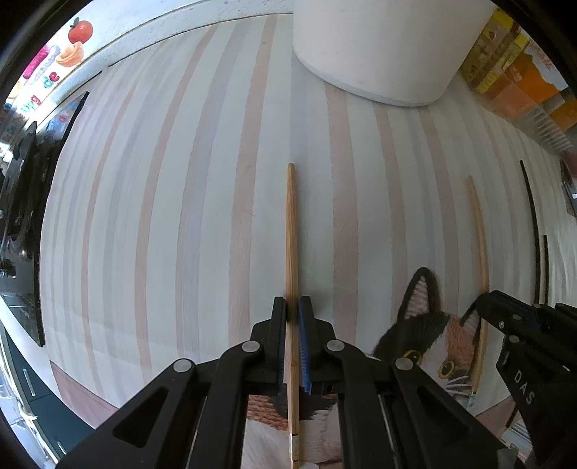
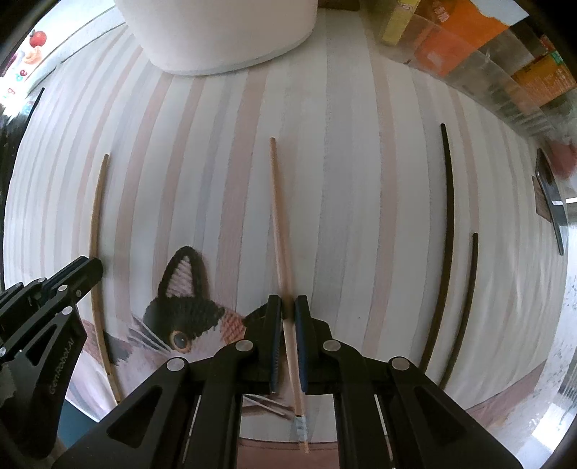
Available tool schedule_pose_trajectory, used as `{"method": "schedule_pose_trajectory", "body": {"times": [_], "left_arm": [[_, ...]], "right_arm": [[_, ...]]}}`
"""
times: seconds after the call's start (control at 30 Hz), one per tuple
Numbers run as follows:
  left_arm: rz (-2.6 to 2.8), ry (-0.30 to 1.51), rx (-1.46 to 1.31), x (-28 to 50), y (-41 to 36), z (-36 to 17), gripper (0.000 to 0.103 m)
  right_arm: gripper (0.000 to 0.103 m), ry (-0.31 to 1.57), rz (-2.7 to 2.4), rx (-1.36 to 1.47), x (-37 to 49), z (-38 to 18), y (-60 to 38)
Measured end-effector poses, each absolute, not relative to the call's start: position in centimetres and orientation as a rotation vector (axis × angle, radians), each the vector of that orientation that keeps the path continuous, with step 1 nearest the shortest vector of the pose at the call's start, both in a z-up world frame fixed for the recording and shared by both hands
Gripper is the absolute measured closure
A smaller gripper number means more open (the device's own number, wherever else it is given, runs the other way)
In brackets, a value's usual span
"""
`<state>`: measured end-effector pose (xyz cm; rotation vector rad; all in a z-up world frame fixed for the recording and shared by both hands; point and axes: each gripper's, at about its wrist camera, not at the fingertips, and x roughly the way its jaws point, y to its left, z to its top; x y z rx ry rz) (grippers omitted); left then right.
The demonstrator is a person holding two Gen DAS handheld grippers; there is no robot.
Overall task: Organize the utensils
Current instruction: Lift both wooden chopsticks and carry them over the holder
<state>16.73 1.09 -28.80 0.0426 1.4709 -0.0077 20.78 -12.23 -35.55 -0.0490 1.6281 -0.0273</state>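
Note:
My left gripper (image 1: 292,306) is shut on a wooden chopstick (image 1: 291,231) that points away from me over the striped cloth (image 1: 162,216). My right gripper (image 2: 287,306) is shut on a second wooden chopstick (image 2: 278,202), also pointing forward. Each view shows the other gripper and its chopstick: the right one (image 1: 479,234) in the left wrist view, the left one (image 2: 94,223) in the right wrist view. Two black chopsticks (image 2: 445,223) lie side by side on the cloth to the right. A white cylindrical holder (image 1: 378,47) stands at the far end, also seen in the right wrist view (image 2: 223,32).
A cat-face mat (image 2: 187,317) lies on the cloth between the two grippers. Orange and yellow boxes (image 2: 468,39) line the far right edge. A dark object (image 2: 548,194) lies at the right border. Black items (image 1: 21,202) sit along the left edge.

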Motion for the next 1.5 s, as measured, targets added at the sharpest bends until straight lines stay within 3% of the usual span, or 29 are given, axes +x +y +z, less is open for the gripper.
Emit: {"method": "schedule_pose_trajectory", "body": {"times": [0.43,0.93,1.23,1.5], "left_arm": [[-0.074,1.33,0.045,15.0,0.3,-21.8,0.099],[-0.162,1.019,-0.084,16.6,0.8,-6.9,0.099],[-0.216,0.775,-0.174,23.1,1.2,3.6,0.099],[-0.181,0.699,-0.185,31.2,0.6,5.4,0.099]], "right_arm": [[0.096,1.532,0.006,0.078,19.2,-30.6,-15.3],[0.096,1.219,0.051,0.221,20.2,-17.3,-17.2],[0.096,0.942,0.13,0.312,27.0,-5.3,-18.1],[0.096,0.799,0.109,0.383,34.9,-1.8,-18.6]]}}
